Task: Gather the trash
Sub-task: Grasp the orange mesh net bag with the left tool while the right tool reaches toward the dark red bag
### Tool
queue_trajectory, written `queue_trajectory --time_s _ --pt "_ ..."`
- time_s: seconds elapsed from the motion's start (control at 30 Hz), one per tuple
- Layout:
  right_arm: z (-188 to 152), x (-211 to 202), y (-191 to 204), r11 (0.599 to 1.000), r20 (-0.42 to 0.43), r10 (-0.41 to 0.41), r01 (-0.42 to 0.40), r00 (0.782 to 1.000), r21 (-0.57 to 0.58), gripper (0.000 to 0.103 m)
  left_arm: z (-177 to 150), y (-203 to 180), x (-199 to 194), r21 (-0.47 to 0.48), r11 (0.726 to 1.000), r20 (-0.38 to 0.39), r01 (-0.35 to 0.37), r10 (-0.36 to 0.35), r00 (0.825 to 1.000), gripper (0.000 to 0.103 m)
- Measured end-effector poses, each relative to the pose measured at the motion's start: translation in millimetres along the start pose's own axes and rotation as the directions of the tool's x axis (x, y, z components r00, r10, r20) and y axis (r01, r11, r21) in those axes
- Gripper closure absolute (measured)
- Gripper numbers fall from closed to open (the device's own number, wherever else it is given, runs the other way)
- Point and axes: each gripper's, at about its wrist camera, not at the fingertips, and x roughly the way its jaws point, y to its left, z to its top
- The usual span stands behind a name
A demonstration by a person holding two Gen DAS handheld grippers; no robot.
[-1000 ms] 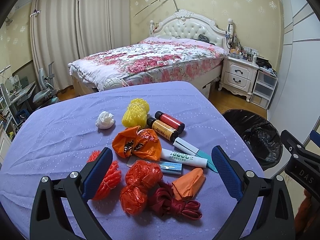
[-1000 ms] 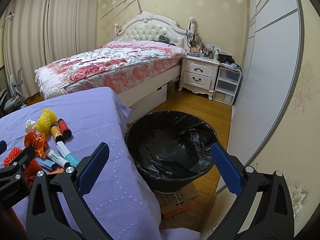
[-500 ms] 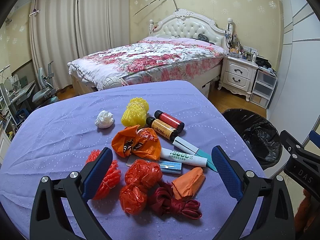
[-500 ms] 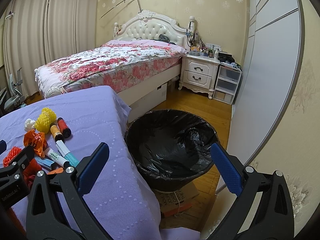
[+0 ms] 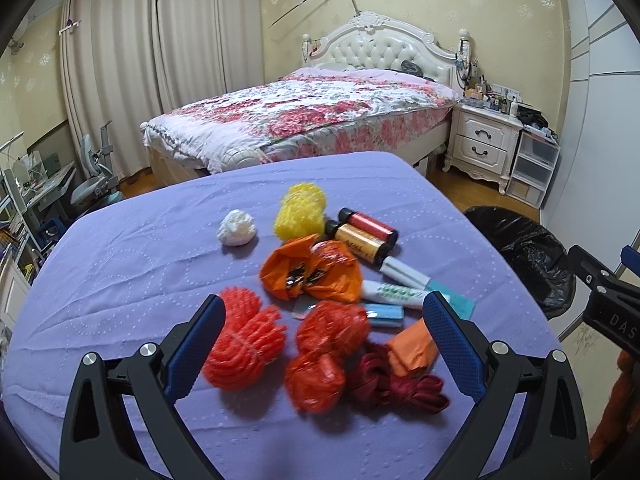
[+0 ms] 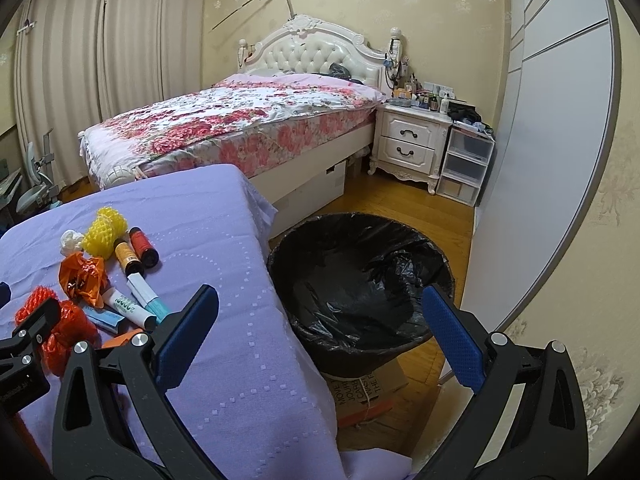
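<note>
Trash, loose, heaped on the near-right part of a desk (image 5: 120,264) under a lilac cloth; left wrist view. Left tongs (image 5: 324,340) hang released above the near edge of the heap, blue pads wide apart, nothing between them. Between the pads: an orange-red foam net (image 5: 244,344) at left, two crumpled red mesh balls (image 5: 324,348) at centre, a dark red cord bundle (image 5: 396,384) near right, an orange scrap (image 5: 412,348) just beside the right pad. Farther: a crumpled orange plastic bag (image 5: 312,272), a yellow foam net (image 5: 300,212), a white paper wad (image 5: 237,228) apart to the left. Two small bottles, one red (image 5: 368,224), one amber (image 5: 360,244), lie side by side, long axes running far-left to near-right, dark caps to the far left. A white tube (image 5: 394,291) and a white-and-teal stick (image 5: 420,280) lie along roughly the same diagonal. A black-lined trash bin (image 5: 524,256) stands on the floor off the desk's right edge.

Right wrist view. Right tongs (image 6: 320,332) released, pads wide apart, holding nothing, poised over the desk's right edge and the trash bin (image 6: 360,280). Bin liner open; only black plastic shows inside. Bin sits on a cardboard box (image 6: 368,388). The heap lies at far left of this view, bottles (image 6: 136,252) pointing away. Bed (image 6: 240,128) and nightstand (image 6: 412,144) beyond.
</note>
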Motion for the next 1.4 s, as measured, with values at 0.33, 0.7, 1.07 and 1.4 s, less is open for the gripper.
queue_trajectory --time_s 0.33,0.7,1.07,1.4 --pt "-4.6 -2.8 39.0 0.993 -0.042 0.091 -0.094 0.995 -0.072 0.021 -20.3 51.3 -1.1 -0.031 0.998 -0.051 -0.063 0.061 0.997 0.027" --pt "-7.7 -2.5 59.5 0.987 -0.058 0.108 -0.114 0.992 -0.112 0.021 -24.2 64.5 9.1 -0.024 0.997 -0.073 -0.078 0.076 0.994 0.024" --pt "-11.8 5.8 67.6 0.984 -0.079 0.123 -0.132 0.989 -0.123 0.021 -21.8 73.2 29.3 -0.049 0.999 -0.121 -0.001 -0.004 0.993 0.034" --pt "-15.2 2.6 81.8 0.977 -0.084 0.142 -0.154 0.986 -0.148 0.021 -27.4 74.6 15.6 -0.039 0.997 -0.093 0.068 -0.072 0.993 0.059"
